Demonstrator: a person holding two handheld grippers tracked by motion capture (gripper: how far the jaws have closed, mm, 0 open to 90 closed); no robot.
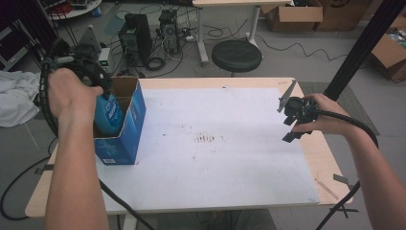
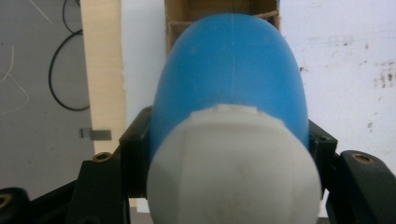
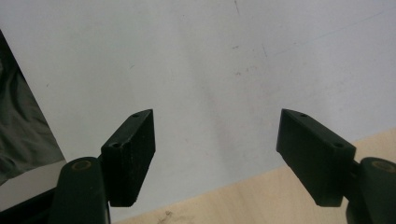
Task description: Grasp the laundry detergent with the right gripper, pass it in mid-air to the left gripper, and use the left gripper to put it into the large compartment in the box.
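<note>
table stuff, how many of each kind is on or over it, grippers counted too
blue bottle with a white cap: 1
blue cardboard box: 1
white sheet covering the table: 1
grippers: 2, the left gripper shut on the bottle, the right gripper open
total: 5

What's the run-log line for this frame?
left tool: shut on blue bottle, lowering into cardboard box | right tool: open, empty, over white mat | stage: bottle partly inside box

Grey floor (image 1: 306,57), black stool (image 1: 236,55), cardboard boxes (image 1: 297,14).
</note>
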